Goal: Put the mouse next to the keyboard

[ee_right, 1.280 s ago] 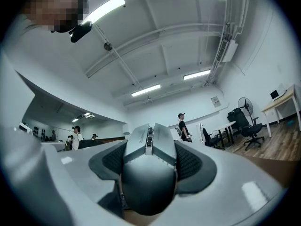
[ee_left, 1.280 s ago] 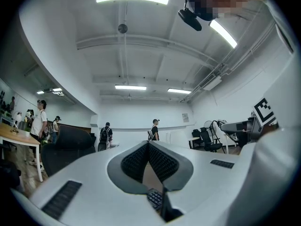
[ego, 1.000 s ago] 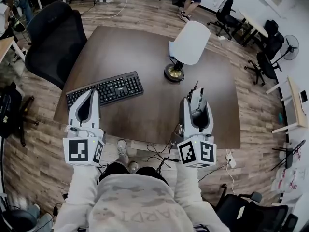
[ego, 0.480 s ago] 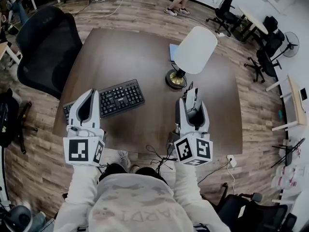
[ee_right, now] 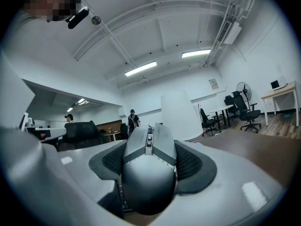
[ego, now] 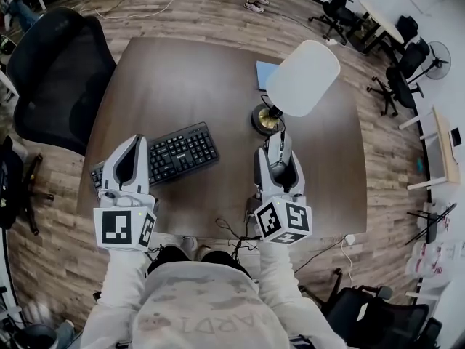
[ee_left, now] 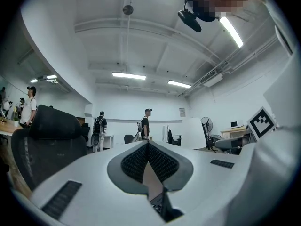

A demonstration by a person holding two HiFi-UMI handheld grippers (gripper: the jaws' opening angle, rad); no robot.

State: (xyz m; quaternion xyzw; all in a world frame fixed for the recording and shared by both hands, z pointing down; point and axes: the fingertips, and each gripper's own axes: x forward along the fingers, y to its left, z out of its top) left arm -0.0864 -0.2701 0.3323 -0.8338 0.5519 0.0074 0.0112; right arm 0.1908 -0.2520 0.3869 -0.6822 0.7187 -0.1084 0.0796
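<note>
Smooth rounded mouse (ee_right: 149, 178) in right gripper (ego: 280, 145)

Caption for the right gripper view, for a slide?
Right hand-held gripper clamps a grey mouse over the wooden table, white lamp shade beyond.

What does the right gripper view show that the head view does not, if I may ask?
Only the right gripper view: the scroll wheel and buttons of the mouse, clamped in the right tongs, plus ceiling lights. Only the head view: the keyboard, the left tongs over one end, the lamp's brass base. Both: the mouse, the white lampshade, the brown table.
</note>
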